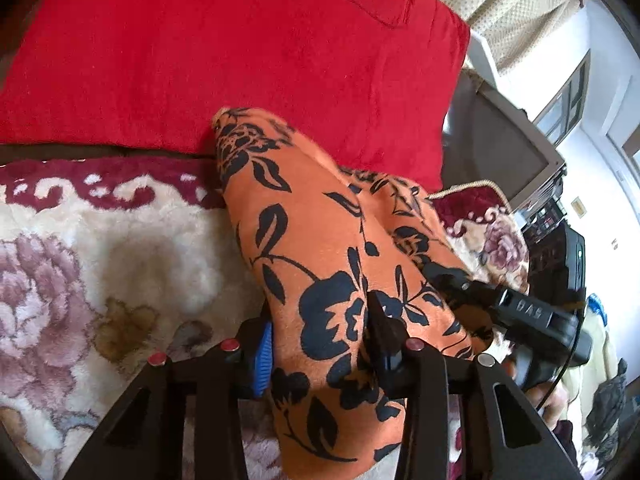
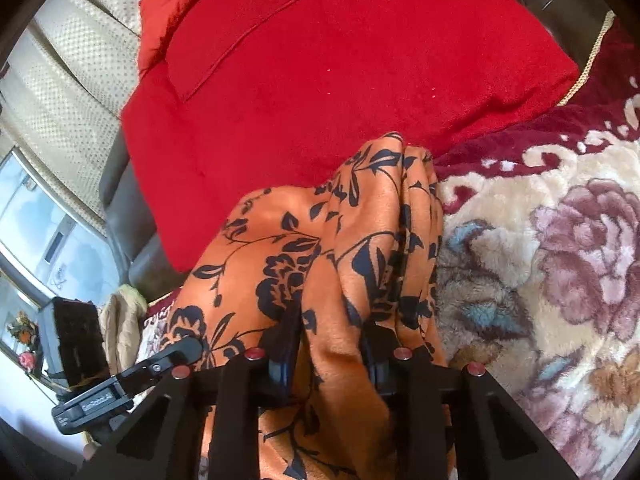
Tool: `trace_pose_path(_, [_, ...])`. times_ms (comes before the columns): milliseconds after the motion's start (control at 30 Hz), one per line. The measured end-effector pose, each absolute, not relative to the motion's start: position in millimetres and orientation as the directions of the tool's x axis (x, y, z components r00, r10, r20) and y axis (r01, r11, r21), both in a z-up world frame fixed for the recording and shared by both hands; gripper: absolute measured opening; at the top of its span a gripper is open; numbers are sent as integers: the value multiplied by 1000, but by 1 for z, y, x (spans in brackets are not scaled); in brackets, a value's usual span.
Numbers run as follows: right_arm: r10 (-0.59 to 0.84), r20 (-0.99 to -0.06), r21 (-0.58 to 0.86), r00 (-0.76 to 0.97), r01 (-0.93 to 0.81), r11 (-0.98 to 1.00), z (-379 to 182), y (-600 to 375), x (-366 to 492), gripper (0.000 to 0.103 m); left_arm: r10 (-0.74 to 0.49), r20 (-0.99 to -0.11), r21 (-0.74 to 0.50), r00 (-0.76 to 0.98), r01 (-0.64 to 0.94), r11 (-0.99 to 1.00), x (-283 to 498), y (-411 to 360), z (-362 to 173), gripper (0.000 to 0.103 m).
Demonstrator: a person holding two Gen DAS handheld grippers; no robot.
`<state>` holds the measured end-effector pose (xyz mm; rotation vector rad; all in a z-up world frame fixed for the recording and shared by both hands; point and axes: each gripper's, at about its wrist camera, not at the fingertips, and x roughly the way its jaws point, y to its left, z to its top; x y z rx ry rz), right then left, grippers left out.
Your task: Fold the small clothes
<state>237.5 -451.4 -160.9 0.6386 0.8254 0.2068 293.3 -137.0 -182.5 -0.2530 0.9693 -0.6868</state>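
1. A fleecy flowered blanket (image 1: 80, 260) is spread below, with a red cushion (image 1: 240, 52) propped at its far edge.
2. An orange garment (image 1: 304, 240) printed with black flowers is held lifted over both, its long axis running from the grippers away toward the cushion.
3. The left gripper (image 1: 320, 344) is clamped on one gathered edge, the right gripper (image 2: 332, 344) on another.
4. A fold seems under way; next, the held edges would likely be carried over and laid flat.

The orange floral cloth (image 1: 320, 264) covers each tool's inner pads (lower folds run off the bottom edge).
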Motion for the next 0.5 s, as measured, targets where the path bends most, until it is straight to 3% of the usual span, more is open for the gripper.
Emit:
trace_pose_path(133, [462,-618,678,636,133,723,-174,-475,234,32,-619,-718,-517,318,352,780,303,-129,-201,60])
trace_pose_path(167, [488,-611,706,624,148,693,-179,-482,234,37,-625,-717,-527,309,347,776,304,-126,-202,66])
trace_pose_path(200, [512,-607,729,608,169,664,-184,-490,234,46,-623,-722,-534,300,331,778,307,-123,-204,75])
trace_pose_path(233, [513,-608,734,606,182,655,-186,-494,233,72,-618,-728,-535,297,319,783,309,-121,-206,79])
trace_pose_path(267, [511,-600,742,615,191,642,-187,-500,230,81,-620,-727,-539,295,313,782,310,-120,-208,80])
trace_pose_path(500, [608,-537,826,585,217,521,-213,-517,237,81,-697,-672,-639,249,282,716,319,-123,-221,81])
